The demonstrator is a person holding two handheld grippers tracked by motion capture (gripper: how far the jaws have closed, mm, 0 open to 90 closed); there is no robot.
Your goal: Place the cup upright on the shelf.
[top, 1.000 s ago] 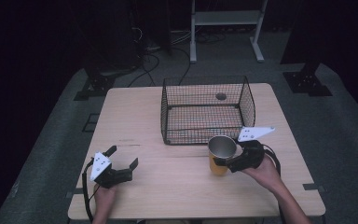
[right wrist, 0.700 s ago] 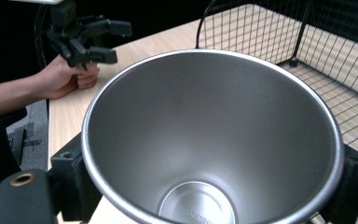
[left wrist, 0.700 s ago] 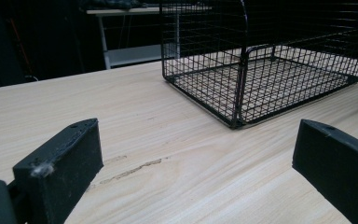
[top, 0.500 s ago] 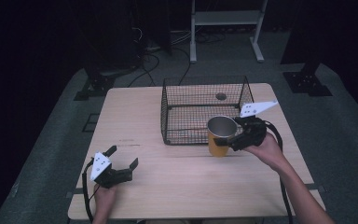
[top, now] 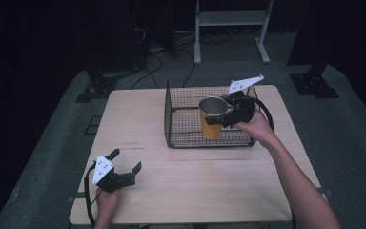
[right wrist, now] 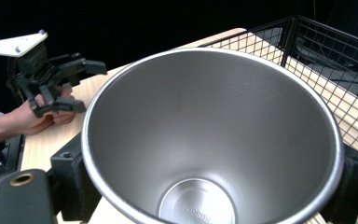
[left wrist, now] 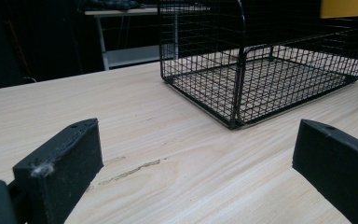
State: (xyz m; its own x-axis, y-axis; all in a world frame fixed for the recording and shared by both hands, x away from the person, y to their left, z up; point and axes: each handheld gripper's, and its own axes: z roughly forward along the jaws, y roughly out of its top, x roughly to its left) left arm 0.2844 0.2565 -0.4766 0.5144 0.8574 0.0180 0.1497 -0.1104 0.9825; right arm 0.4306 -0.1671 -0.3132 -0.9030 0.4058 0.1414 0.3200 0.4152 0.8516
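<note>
A yellow cup [top: 208, 128] with a steel inside hangs upright over the black wire basket [top: 171, 119], above its right half. My right gripper [top: 219, 117] is shut on the cup near its rim. In the right gripper view the cup's steel inside [right wrist: 214, 140] sits between the two black jaws, and the basket's wire wall [right wrist: 317, 51] stands behind it. My left gripper [top: 126, 159] rests open at the table's front left, nothing between its fingers [left wrist: 60, 168]. From there I see the basket [left wrist: 242, 79] ahead and the cup's yellow base [left wrist: 347, 7] above it.
The wooden table [top: 138, 124] has bare room to the left of and in front of the basket. A small dark thing lies on the basket floor at the back. A white frame [top: 228, 19] and dark stands are on the floor beyond the table.
My right gripper has lifted the cup from the table in front of the basket and carried it up and back over the basket. The left gripper has stayed put.
</note>
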